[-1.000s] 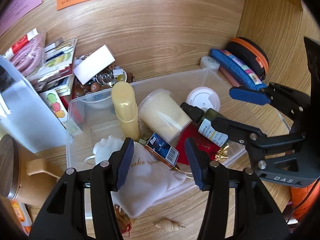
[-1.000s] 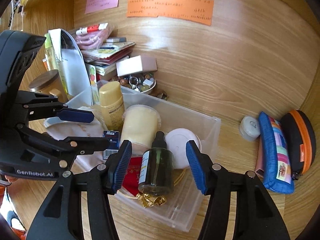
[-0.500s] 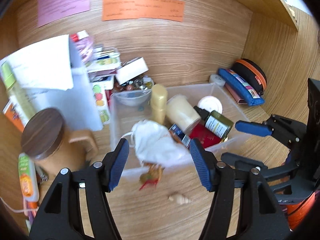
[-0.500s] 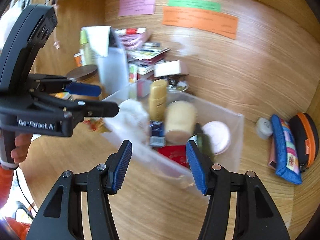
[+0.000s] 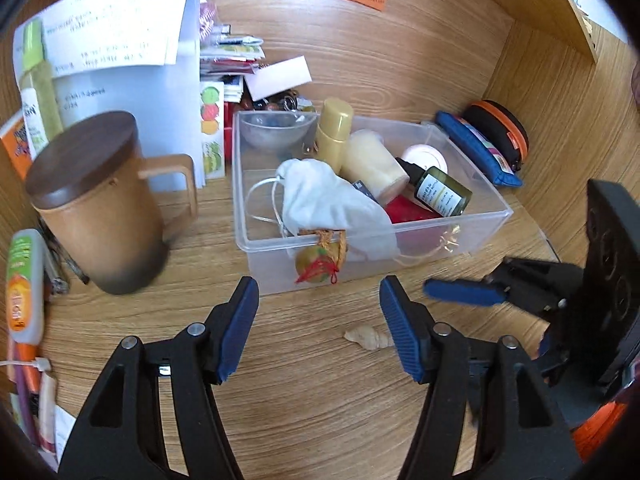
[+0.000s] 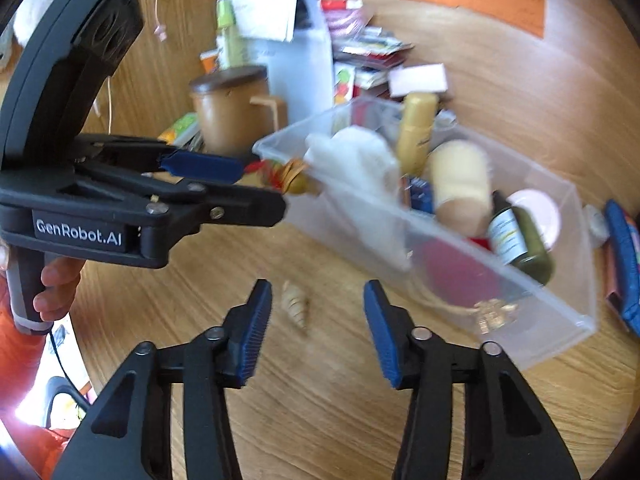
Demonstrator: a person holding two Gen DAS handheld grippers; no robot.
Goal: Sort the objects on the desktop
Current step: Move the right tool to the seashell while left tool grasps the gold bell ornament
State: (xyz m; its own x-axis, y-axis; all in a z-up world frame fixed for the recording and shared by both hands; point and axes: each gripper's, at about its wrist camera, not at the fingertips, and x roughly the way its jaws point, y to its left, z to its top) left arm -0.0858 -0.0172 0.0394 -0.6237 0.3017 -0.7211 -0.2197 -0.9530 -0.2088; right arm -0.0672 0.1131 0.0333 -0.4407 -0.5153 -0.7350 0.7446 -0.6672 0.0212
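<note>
You are working in a wooden desk nook (image 5: 400,80) with coloured paper notes stuck on its back wall.

From your left wrist camera, your left gripper (image 5: 318,326) is spread wide with nothing between its blue pads, held above the bare desk in front of a clear plastic bin (image 5: 472,222). Inside the bin lie a white drawstring pouch (image 5: 328,200), a yellow bottle (image 5: 334,130), a cream-coloured cup (image 5: 374,160) on its side, a green dropper bottle (image 5: 440,194) and a small glass bowl (image 5: 274,130). A gold charm with red cord (image 5: 318,266) hangs against the bin's near wall. A brown lidded mug (image 5: 100,204) stands left of the bin, and a small seashell (image 5: 368,338) lies on the desk just beside the right pad. Your right gripper (image 5: 464,294) shows at the right edge.

From your right wrist camera, your right gripper (image 6: 318,330) is likewise parted and empty, with the seashell (image 6: 294,306) lying just beyond its left pad. Your left gripper (image 6: 224,176) reaches in from the left, near the bin's (image 6: 540,320) corner. This view is blurred.
</note>
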